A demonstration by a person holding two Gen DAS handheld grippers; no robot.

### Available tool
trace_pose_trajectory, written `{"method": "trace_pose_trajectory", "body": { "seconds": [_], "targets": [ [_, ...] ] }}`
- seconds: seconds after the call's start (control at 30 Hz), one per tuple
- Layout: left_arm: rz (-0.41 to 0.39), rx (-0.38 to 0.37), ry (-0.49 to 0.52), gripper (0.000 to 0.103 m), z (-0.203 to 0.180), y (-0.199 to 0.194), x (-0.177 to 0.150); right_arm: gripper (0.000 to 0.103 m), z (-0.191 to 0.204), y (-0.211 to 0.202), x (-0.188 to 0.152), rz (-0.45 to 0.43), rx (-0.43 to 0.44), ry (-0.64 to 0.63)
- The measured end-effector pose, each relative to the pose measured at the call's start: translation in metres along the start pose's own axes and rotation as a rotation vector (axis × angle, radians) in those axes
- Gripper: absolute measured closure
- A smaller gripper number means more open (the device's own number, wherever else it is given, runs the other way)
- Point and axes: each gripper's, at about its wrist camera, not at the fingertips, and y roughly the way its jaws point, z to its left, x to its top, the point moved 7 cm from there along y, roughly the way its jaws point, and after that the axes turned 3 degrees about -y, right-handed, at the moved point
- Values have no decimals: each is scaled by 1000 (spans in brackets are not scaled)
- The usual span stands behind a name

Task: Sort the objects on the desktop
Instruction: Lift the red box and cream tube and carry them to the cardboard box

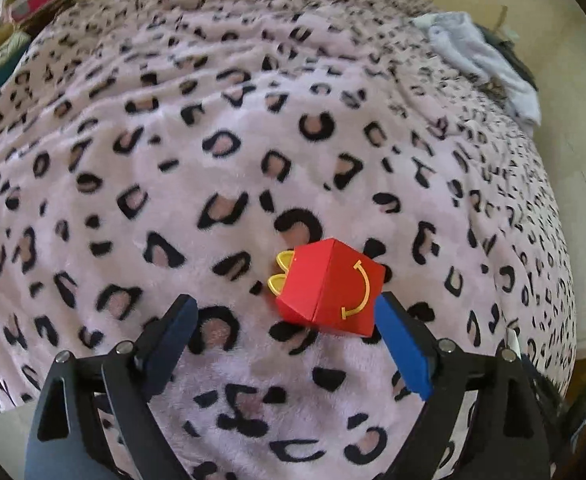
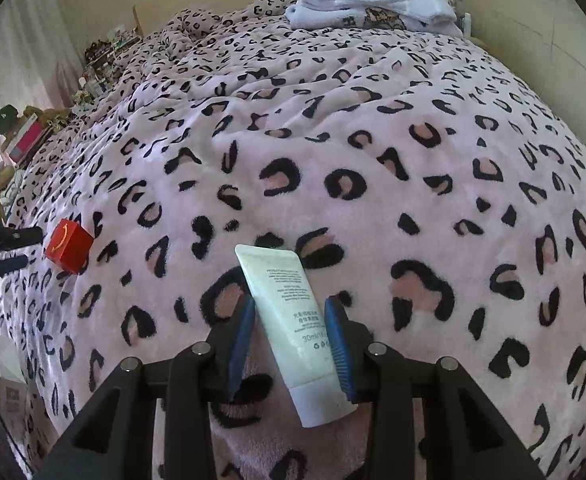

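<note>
On my left, the left tongs [image 1: 285, 316] stand wide open over the bed's leopard-print blanket [image 1: 253, 140]. The red toy box [image 1: 329, 288] lies on the blanket between the blue pads, well over toward the right-hand pad [image 1: 403, 344]. That pad is just beside the box's lower right corner; I cannot tell if it touches. The other pad stands well clear. The box rests tilted on an edge, its yellow handles [image 1: 279, 274] pointing left and away from me, so nothing is gripped here. In the right wrist view the same box sits at the far left, with these tongs' tips beside it.

Moving right, the right tongs [image 2: 289, 316] are closed on the white tube [image 2: 289, 320]. Both pads press its sides about midway along. The tube's long axis runs nearly along the fingers, tilted a little, with the crimped end away from me and the cap end back toward the camera.

My judgement: the tube is already in hand on the right, so its next move is a carry. The box is nearest the left tongs, which should shift right to centre it before closing.
</note>
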Motion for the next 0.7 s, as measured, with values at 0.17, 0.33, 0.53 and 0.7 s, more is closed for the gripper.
{"method": "trace_pose_trajectory", "body": {
  "seconds": [0.17,0.33,0.53,0.7],
  "targets": [
    [19,34,-64,12,-13,17,4,66,-1,1,0,2,13,8],
    [71,102,6,12,-32,41,12,66,-2,1,0,2,20,13],
    [74,196,164,16,-44,54,3,66,-2,2,-1,1,28,19],
    [22,215,222,28,-42,54,-5,66,-2,2,-1,-1,27,21]
  ]
}}
